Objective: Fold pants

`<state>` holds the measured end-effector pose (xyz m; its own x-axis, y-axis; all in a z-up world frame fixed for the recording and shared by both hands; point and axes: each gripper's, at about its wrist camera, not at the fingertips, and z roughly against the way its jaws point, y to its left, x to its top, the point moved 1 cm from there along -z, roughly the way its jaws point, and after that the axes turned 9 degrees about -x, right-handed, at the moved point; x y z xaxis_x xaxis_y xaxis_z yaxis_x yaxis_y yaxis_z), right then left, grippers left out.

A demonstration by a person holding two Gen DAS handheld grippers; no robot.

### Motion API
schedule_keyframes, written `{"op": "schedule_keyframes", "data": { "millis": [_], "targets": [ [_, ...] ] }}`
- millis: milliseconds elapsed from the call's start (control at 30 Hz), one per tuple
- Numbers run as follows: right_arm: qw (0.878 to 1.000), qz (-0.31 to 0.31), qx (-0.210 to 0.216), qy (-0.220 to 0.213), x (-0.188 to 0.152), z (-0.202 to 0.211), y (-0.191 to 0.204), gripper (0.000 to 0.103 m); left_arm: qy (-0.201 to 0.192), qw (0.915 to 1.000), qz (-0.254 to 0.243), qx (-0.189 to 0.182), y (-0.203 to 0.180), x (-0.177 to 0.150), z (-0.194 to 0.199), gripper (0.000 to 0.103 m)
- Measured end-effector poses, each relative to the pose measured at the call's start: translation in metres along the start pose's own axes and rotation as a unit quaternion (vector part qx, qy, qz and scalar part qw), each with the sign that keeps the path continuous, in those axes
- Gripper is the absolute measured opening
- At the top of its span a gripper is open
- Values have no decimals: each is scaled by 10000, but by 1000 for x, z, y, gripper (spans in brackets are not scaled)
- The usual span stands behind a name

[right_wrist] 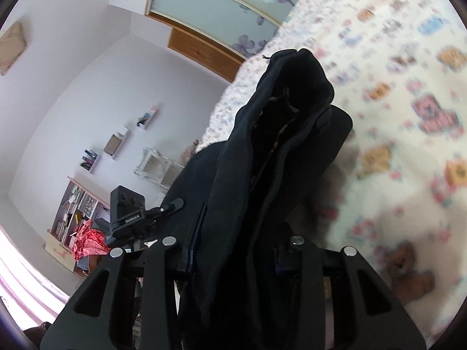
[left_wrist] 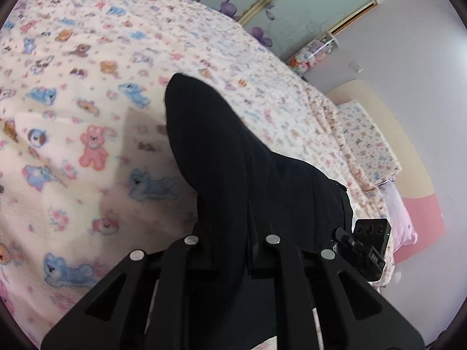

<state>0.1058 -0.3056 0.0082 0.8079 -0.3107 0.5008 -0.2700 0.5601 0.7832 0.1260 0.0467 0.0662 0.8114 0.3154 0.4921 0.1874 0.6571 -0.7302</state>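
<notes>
The black pants hang in the air over the bed, one end reaching away toward the blanket. My left gripper is shut on the dark cloth, which covers its fingertips. In the right wrist view a thick bunch of the pants, with the waistband and its opening on top, rises between the fingers of my right gripper, which is shut on it. Each gripper shows in the other's view: the right one just right of the cloth, the left one at the left of it.
A cream blanket with cartoon animals covers the bed below the pants. Pillows lie at the head end on the right. A wardrobe with flowered glass doors stands behind. A low bookcase and red foil are beside the bed.
</notes>
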Motion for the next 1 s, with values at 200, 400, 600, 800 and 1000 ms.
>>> {"op": "schedule_keyframes", "data": {
  "millis": [200, 400, 600, 800, 1000],
  "targets": [
    [9996, -146, 30, -251, 40, -8, 5, 38, -340, 9992, -198, 78, -18, 25, -6, 12],
    [9991, -111, -10, -407, 70, -38, -4, 37, -673, 9968, -194, 398, -11, 60, -21, 12],
    [9953, -647, -623, -359, 57, -71, -60, 37, -658, 9929, 157, 975, 42, 62, -58, 19],
    [9891, -41, -1406, -441, 54, -68, -42, 59, -982, 9873, 756, 995, 73, 47, -46, 65],
    [9596, 313, -2106, -1841, 48, 6, -8, 60, -1892, 9651, -7, 1809, 35, 41, 21, 92]
  ]
}}
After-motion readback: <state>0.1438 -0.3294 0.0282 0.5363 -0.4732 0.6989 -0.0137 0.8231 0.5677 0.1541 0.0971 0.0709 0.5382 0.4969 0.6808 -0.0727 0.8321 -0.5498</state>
